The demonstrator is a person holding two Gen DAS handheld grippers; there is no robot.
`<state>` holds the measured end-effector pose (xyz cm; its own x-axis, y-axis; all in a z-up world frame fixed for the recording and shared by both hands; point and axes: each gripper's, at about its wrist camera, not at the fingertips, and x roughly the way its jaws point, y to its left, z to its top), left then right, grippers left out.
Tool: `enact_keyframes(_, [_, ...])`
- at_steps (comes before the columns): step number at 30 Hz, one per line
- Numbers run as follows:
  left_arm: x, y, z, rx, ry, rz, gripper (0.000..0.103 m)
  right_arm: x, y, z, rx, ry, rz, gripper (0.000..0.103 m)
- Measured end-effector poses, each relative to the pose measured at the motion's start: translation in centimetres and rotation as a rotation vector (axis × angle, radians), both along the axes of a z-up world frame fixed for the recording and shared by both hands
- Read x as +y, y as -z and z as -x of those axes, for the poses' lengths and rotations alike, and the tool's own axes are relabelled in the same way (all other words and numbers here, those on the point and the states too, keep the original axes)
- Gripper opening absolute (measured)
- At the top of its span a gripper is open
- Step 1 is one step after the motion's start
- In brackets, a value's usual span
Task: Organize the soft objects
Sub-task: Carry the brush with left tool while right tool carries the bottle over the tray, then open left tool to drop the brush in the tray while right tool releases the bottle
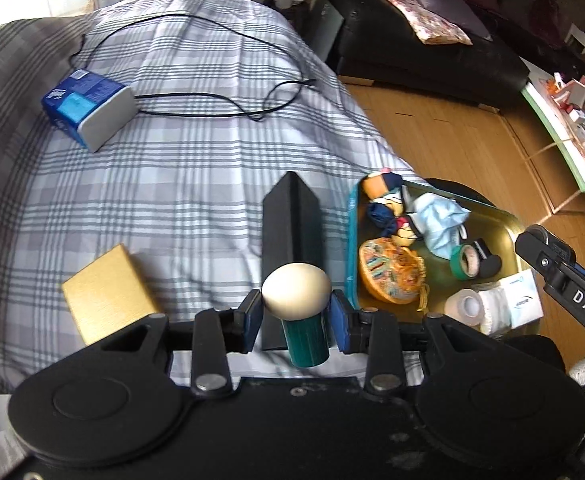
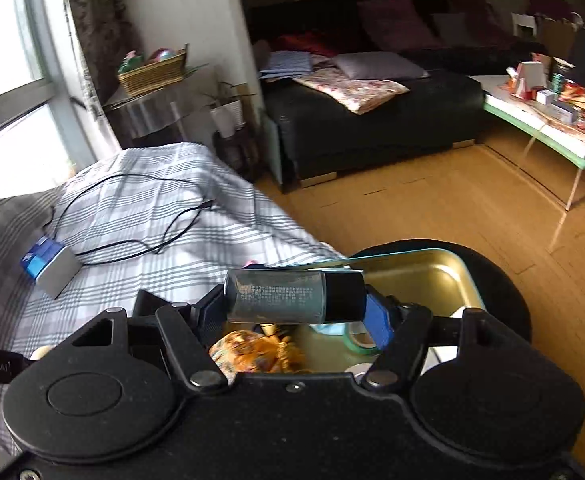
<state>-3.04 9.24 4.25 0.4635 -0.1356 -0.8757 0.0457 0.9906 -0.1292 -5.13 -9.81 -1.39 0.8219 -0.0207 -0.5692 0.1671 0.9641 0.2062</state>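
The left gripper [image 1: 296, 312] was clamped on a small green cylinder topped by a cream egg-shaped dome [image 1: 297, 295], low in the middle of the left wrist frame; its 2 blue pads pressed the piece from either side, just under the dome, so it stood upright between them. Behind it stood a tall matte black box [image 1: 290, 236] on the grey-and-white plaid bedcover [image 1: 172, 184], with a gold cardboard box [image 1: 106, 294] at lower left and a blue tissue pack [image 1: 88, 106] at upper left beside a looping black cable [image 1: 220, 76].

The right gripper [image 2: 294, 298] held a dusty grey-blue cylindrical bottle with a black cap [image 2: 294, 296] crosswise at the centre of the right wrist frame, jaws closed on its 2 ends, probably because the grip along its length keeps a smooth round body from rolling out.

The soft things lay in the brass-coloured metal tray [image 1: 500, 220] at right of the left wrist frame: a crumpled pale blue cloth [image 1: 438, 216], small stuffed dolls [image 1: 388, 208] and an orange patterned fabric pouch [image 1: 390, 274]. Rolls of tape [image 1: 468, 260] and a white packet [image 1: 522, 300] shared the tray. Both held pieces looked hard, so lifting them clear likely served to leave only soft items together.
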Motion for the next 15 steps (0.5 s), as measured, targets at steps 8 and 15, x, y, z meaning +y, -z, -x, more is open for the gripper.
enact_keyframes(8, [-7.5, 1.4, -2.8, 0.032, 0.123, 0.052, 0.033, -4.2, 1.6, -0.8, 0.076, 0.139, -0.028, 0.065])
enact_keyframes(15, [-11.6, 3.1, -5.2, 0.057, 0.166, 0.035, 0.045, -6.3, 2.3, -0.8, 0.109, 0.176, -0.042, 0.065])
